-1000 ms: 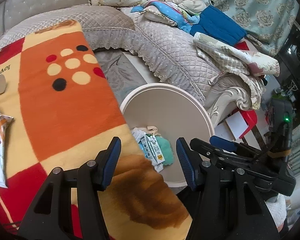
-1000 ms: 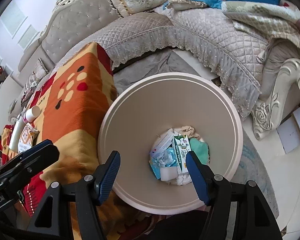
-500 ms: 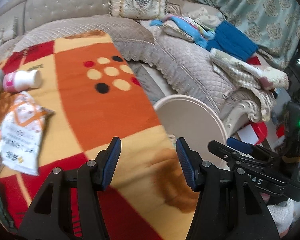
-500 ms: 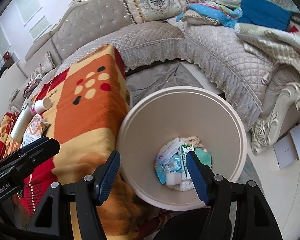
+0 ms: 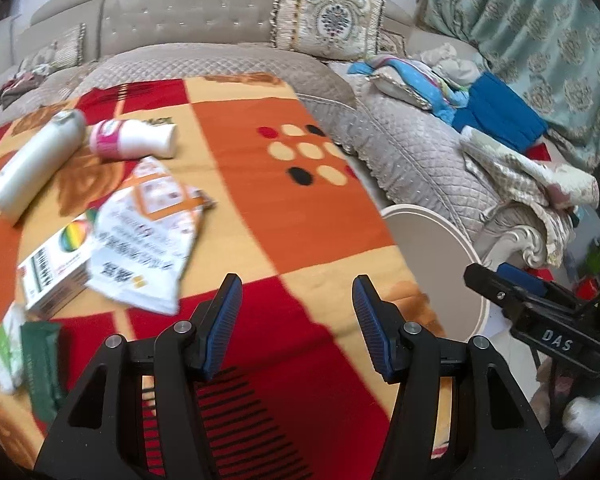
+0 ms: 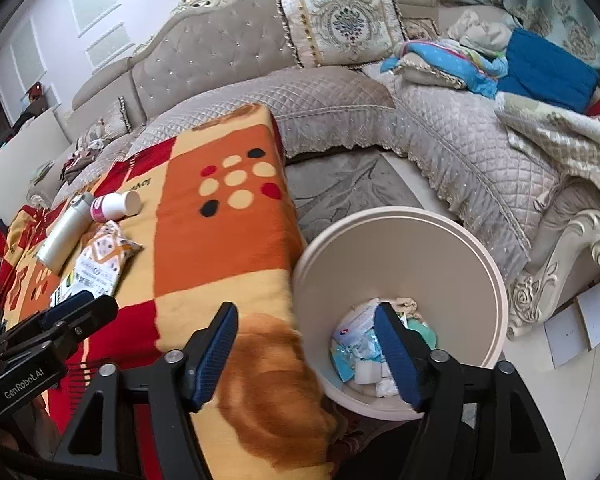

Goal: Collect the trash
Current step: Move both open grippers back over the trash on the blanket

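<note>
Both tongs hold nothing: left gripper (image 5: 296, 320) half wide, right gripper (image 6: 306, 344) just opening wider. Trash (bottle (image 5: 134, 139), packet (image 5: 148, 236)) lies at ten o'clock; bin (image 6: 496, 280) at three. Next: grab one.

Place: a home living room.
Seating: a tufted grey sofa (image 6: 220, 52) with carved trim and quilted seat covers wraps around 2 sides.
Cushions: an embroidered cushion (image 5: 328, 20) leans on the sofa back.
Window side: patterned green curtains (image 5: 540, 40) hang at the right.
Laundry: folded clothes and blankets (image 6: 540, 68) are piled on the seat.
Surface: a bright orange-and-red blanket (image 5: 284, 208) covers it.
Floor: a grey rug (image 6: 340, 196) lies beside a round bin (image 6: 496, 276).
</note>
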Available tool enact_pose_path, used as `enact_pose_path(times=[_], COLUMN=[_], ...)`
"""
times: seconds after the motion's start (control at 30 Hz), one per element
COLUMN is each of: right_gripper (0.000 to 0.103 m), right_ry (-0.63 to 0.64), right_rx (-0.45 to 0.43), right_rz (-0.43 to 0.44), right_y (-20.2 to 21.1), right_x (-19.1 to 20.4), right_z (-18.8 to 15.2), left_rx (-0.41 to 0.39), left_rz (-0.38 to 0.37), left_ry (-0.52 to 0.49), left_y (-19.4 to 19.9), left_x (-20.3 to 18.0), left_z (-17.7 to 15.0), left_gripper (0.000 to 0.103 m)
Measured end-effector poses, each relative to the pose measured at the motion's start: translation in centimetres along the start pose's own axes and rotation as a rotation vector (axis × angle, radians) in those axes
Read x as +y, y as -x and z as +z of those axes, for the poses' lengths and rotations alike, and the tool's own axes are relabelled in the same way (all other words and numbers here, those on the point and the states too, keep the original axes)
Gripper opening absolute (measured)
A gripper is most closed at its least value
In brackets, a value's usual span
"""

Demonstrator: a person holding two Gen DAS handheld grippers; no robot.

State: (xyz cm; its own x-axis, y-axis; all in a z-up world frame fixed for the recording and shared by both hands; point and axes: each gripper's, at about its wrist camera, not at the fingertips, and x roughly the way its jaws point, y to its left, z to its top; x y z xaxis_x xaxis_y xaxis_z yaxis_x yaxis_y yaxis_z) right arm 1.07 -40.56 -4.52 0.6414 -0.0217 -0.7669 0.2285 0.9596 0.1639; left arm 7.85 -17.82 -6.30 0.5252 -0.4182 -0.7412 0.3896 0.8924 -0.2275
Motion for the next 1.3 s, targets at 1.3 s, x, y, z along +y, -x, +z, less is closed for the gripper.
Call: enact_pose_path(times=[1.3], right_gripper=[0.073], right_ry=[0.401], right_rx=[0.136], right_rz=[0.242], right_y=[-3.5], right_x=[18.8], right_z=[-4.0], left_rx=[0.125], left_rz=[0.280], left_ry=[0.099], left_y=[6.1], left_x=[22.2], left_z=[-6.9], left_gripper=[0.056])
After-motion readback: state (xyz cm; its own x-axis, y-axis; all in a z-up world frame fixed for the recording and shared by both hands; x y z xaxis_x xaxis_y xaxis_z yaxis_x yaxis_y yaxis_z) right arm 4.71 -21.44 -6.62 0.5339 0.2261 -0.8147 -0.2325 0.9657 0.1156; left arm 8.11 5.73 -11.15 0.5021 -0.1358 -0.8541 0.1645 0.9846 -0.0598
